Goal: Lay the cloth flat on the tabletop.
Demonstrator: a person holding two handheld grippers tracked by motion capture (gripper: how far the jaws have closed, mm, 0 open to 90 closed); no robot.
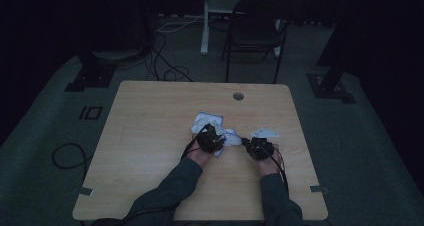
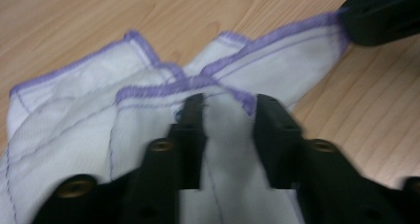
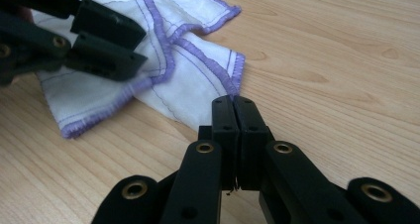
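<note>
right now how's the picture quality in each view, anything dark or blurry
High view: very dim, the white cloth and wooden table barely lit. Left gripper view: bright, but the fingers and cloth edges are soft with blur. Right gripper view: well lit and sharp on its shut fingers.

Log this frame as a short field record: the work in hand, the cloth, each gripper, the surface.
work: handling a cloth with two grippers
cloth: white, purple-stitched edges, crumpled and partly folded on the table
left gripper: jaws apart, a fold of cloth between them; pads not clearly pressing
right gripper: jaws shut on the cloth's corner
table: light wood, round hole near far edge
also: white scrap beside right gripper
</note>
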